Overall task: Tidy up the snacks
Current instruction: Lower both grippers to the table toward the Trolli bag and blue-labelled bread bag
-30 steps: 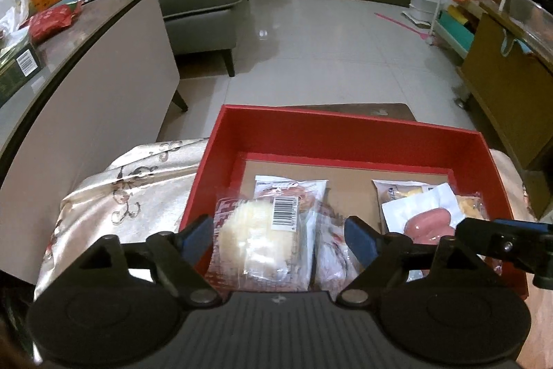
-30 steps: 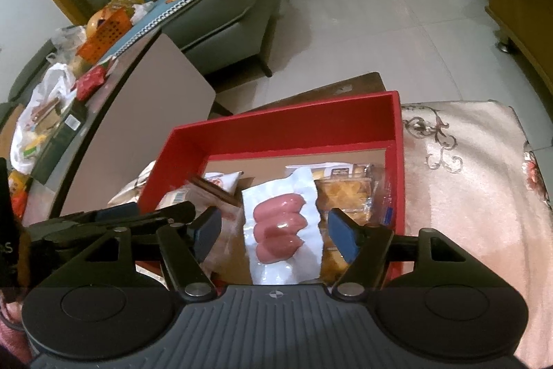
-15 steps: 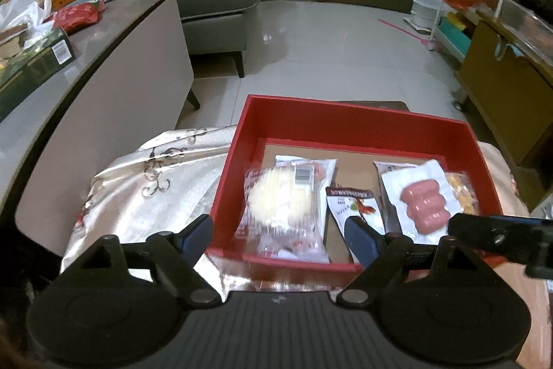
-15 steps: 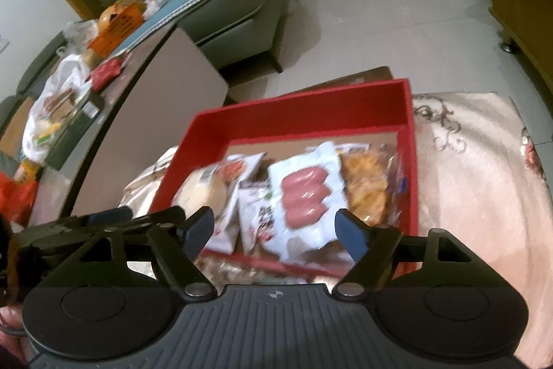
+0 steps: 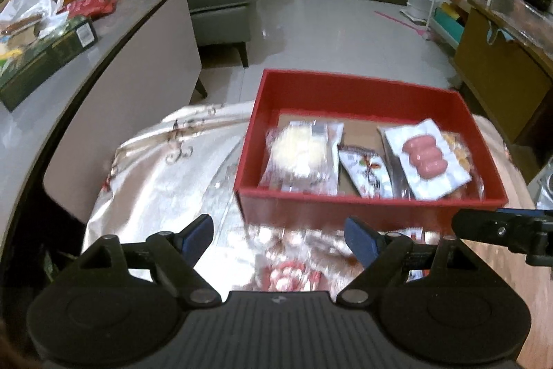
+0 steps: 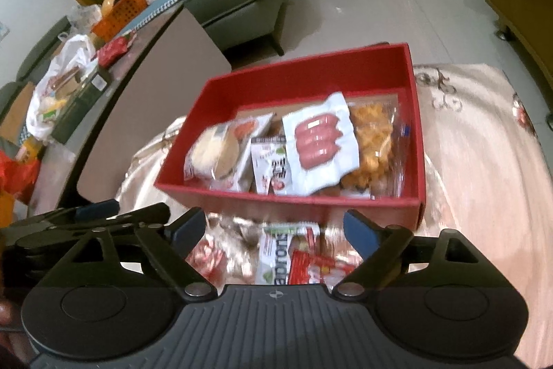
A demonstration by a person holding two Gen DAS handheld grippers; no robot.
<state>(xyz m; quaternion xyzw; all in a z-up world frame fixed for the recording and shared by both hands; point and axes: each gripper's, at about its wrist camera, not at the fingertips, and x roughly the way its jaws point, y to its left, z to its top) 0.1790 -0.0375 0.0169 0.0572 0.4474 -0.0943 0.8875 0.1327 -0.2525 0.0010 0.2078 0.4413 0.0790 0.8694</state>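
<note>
Left gripper (image 5: 278, 236) tilted downward, jaws apart and empty; right gripper (image 6: 274, 229) beside it, jaws opening, nothing between.

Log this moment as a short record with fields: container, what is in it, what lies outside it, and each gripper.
container: red box on a pale patterned cloth
in box: round bun pack, small sachet, sausage pack, fried snack bag
outside box: several snack packs on the cloth in front of the box, blurred
left gripper: open, nothing between the fingers
right gripper: jaws opening, nothing gripped, above the loose packs
</note>
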